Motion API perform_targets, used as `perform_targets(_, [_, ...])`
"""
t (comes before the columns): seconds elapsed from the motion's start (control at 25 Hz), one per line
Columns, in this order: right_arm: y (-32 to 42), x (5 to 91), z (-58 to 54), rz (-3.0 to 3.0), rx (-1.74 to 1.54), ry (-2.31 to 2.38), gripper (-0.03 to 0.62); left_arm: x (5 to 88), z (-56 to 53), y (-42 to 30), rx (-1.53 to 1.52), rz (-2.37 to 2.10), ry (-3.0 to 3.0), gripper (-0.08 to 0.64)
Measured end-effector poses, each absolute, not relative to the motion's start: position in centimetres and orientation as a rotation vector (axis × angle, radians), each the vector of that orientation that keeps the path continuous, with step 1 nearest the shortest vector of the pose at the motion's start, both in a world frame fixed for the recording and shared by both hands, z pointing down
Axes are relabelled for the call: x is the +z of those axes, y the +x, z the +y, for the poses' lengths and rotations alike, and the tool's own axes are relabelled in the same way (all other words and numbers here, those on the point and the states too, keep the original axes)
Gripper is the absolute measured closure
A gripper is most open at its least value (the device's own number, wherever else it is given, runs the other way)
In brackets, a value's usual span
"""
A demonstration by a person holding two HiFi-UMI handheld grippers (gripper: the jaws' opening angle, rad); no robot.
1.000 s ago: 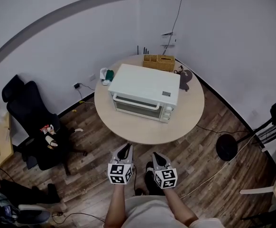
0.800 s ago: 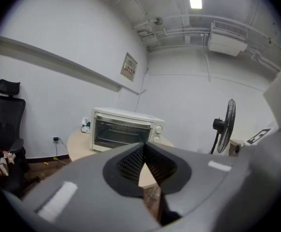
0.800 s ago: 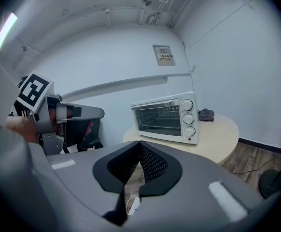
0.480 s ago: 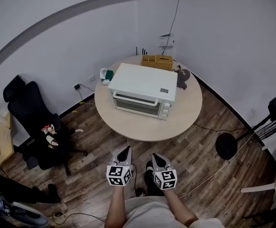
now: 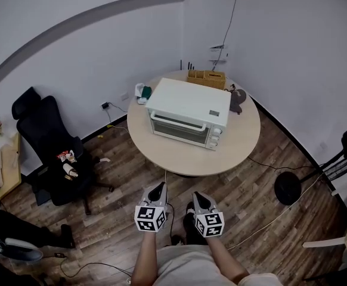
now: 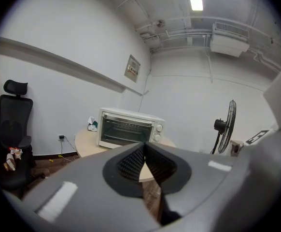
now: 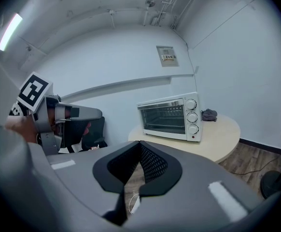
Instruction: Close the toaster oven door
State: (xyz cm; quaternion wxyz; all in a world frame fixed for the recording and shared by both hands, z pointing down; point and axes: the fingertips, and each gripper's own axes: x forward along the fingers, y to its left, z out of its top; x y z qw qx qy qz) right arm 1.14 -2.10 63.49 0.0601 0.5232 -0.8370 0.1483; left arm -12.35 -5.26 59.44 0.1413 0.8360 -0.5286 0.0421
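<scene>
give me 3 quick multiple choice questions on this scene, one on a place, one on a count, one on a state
1. Where is the wicker basket relative to the toaster oven?
A) on top of it
B) behind it, on the table
C) in front of it

2. How many knobs does the oven have?
A) one
B) three
C) five

3. How does the oven door stand?
A) shut
B) hanging fully open
C) taken off

Answers:
1 B, it sits at the table's far edge beyond the oven.
2 B, the right gripper view shows three in a column.
3 A, its glass stands upright, flush with the front.
</scene>
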Motion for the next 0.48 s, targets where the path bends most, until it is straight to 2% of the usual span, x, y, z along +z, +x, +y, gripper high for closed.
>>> perform_targets(0.48, [0.78, 62.74, -1.67, -2.549, 0.408, 1.574, 0.592, 59.18, -4.84, -12.6, 0.134, -1.542, 2.407, 0.502])
